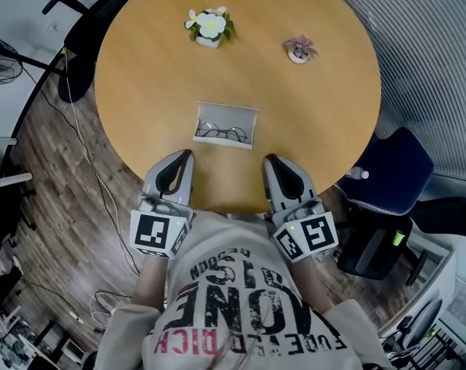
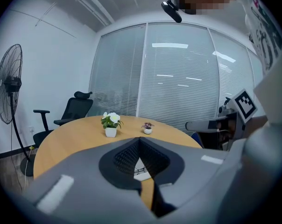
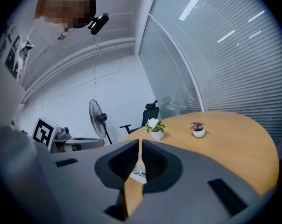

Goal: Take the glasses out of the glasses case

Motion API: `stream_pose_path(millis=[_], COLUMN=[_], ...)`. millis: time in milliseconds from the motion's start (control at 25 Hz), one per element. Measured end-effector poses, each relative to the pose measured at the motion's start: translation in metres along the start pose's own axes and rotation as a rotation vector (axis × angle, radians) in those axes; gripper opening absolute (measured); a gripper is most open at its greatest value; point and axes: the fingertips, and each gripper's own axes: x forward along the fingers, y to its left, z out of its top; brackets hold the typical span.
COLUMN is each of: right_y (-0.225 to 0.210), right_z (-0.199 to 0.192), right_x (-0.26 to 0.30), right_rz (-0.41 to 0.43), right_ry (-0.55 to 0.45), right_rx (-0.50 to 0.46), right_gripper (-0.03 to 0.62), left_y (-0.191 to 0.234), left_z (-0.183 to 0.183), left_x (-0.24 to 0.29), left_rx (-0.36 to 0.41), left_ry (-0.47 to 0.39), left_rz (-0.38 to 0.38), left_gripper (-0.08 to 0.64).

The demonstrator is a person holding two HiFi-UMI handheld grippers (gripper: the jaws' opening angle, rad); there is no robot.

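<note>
Head view shows a round wooden table (image 1: 140, 75) filling most of the frame, on a dark plank floor (image 1: 55, 168). A black office chair (image 1: 86, 29) stands at its far left edge and a blue chair (image 1: 391, 168) at its near right. A standing fan (image 2: 8, 90) appears in the left gripper view, against the white wall beyond the black chair.

The person stands at the near edge of the table with a gripper in each hand, both pointed across the table toward the glasses case. The left gripper (image 1: 183, 154) has its jaws pressed together at the tips, with nothing between them. The right gripper (image 1: 271, 159) also has its jaws brought together at the tips and holds nothing. The two are well apart, one on each side of the case and short of it.

The glasses case (image 1: 229, 112) lies open on the table, near the front edge and between the lines of the two grippers. The glasses (image 1: 221, 133) lie inside it, dark thin frames with round lenses, untouched.

Farther back stand a white-flowered plant (image 1: 210, 28) in a small white pot and, to its right, a smaller pinkish plant (image 1: 300, 49).
</note>
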Motion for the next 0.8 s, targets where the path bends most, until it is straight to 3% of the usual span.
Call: stream_pose_path(millis=[240, 400, 800], right_y=[-0.008, -0.007, -0.011], right_z=[-0.004, -0.007, -0.012], right_x=[0.003, 0.005, 0.003], right_rz=[-0.040, -0.068, -0.153], right_ry=[0.011, 0.009, 0.000], right_rx=[0.029, 0.054, 0.117], right_gripper=[0.031, 0.031, 0.031], left_y=[-0.001, -0.005, -0.011], left_z=[-0.002, -0.004, -0.029], left_x=[0.015, 0.030, 0.065], left_rx=[0.111, 0.241, 0.398], left_ry=[0.069, 0.109, 0.269], left_rz=[-0.050, -0.158, -0.346], left_gripper=[0.012, 0.012, 0.054])
